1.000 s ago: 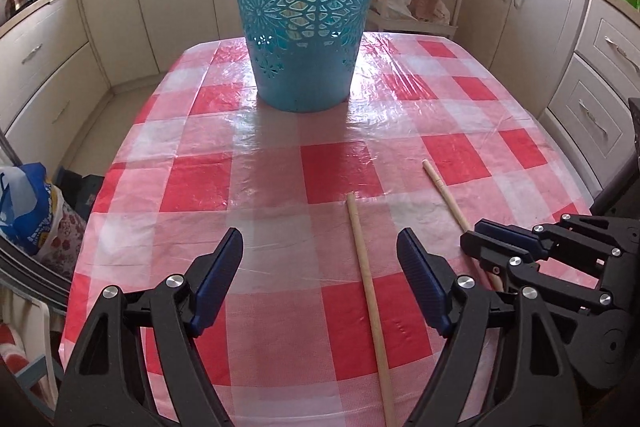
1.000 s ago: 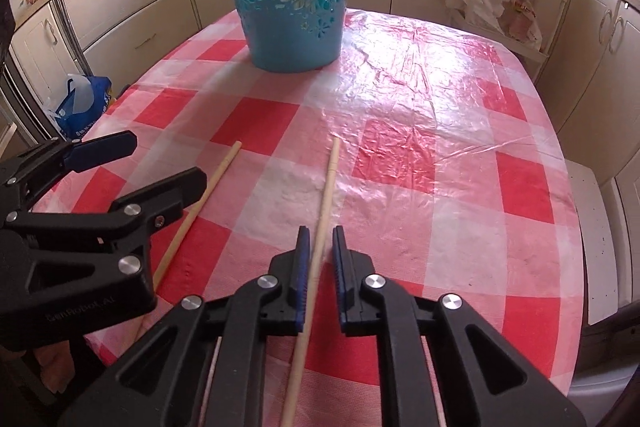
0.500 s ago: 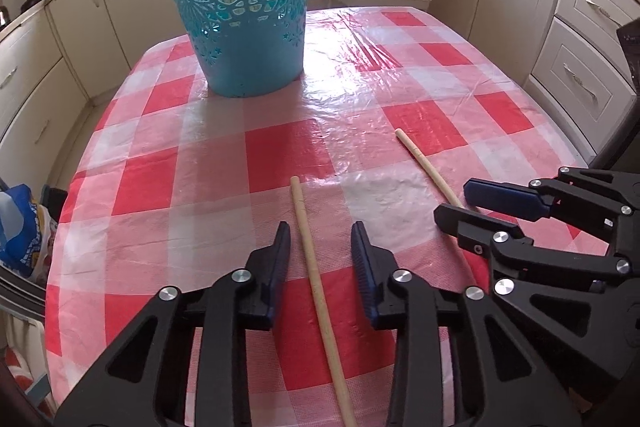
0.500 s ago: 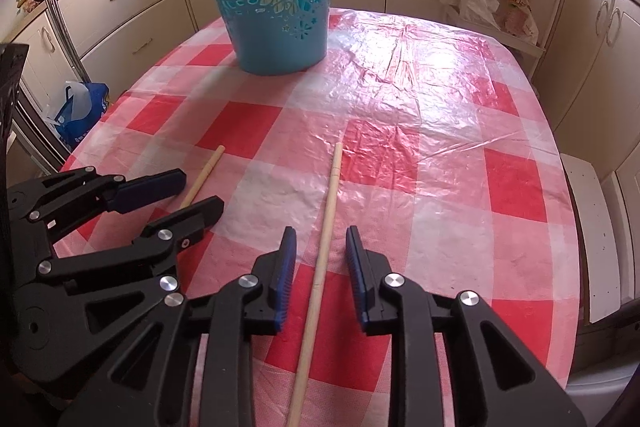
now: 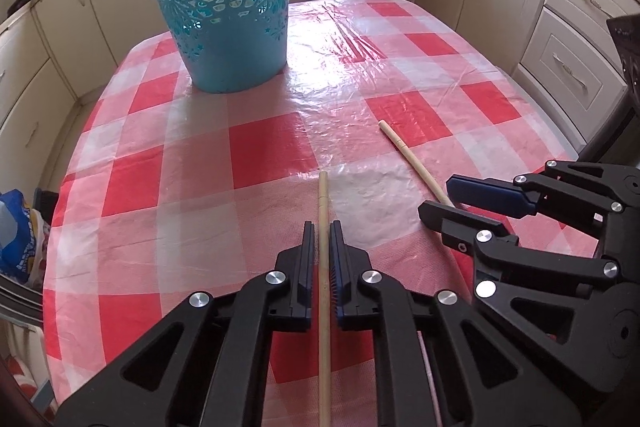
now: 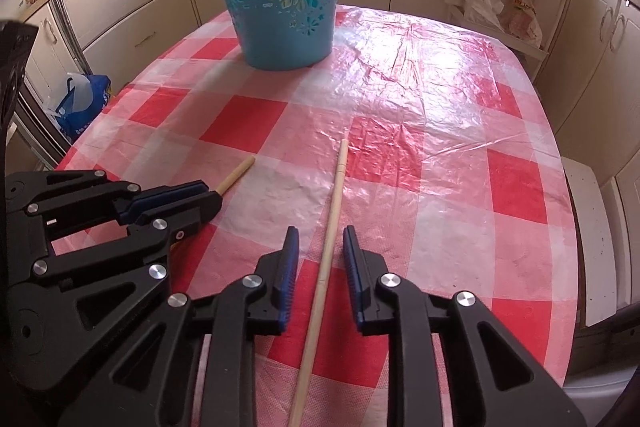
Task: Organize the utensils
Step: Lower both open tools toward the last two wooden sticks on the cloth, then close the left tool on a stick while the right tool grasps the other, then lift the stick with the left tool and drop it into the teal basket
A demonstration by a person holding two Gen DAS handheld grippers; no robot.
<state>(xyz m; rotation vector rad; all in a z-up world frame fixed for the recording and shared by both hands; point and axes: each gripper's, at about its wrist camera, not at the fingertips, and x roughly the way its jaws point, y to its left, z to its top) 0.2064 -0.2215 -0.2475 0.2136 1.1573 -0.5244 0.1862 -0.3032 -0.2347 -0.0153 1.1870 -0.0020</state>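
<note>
My left fingers pinch one wooden stick on the checkered bench; my right fingers stand slightly apart around the other stick. Teal basket at eleven o'clock.

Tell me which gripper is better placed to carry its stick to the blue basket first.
Left. The left gripper is already shut on its wooden stick, ready to lift. The right gripper stands open around the other stick, pads not touching it. The blue basket stands ahead of both.
</note>
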